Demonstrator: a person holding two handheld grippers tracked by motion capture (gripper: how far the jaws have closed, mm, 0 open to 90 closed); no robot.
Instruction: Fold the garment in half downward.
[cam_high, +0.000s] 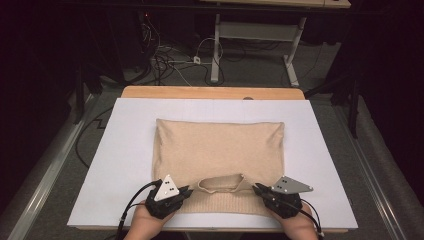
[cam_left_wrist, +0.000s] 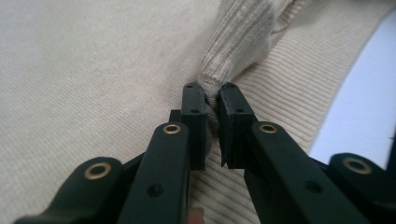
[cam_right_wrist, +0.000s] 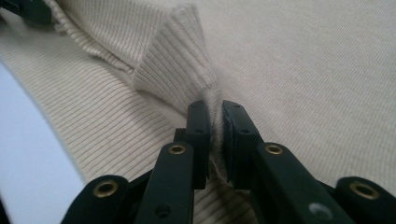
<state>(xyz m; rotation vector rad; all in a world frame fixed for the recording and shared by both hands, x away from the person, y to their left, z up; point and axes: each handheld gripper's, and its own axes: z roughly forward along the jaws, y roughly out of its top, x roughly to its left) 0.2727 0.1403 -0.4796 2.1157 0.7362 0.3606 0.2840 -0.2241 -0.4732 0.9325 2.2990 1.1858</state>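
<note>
On the white board (cam_high: 125, 150) covering the table (cam_high: 210, 92) lay a beige sweater (cam_high: 220, 150), folded into a rectangle, its ribbed hem along the near edge and the collar (cam_high: 222, 182) just above it. The left gripper (cam_high: 187, 191) sat at the collar's left end, jaws closed tight on a pinch of ribbed knit. The right gripper (cam_high: 256, 188) was clamped likewise on the collar's right end. Holding both ends probably allowed the near part to be lifted evenly for a further fold.
</note>
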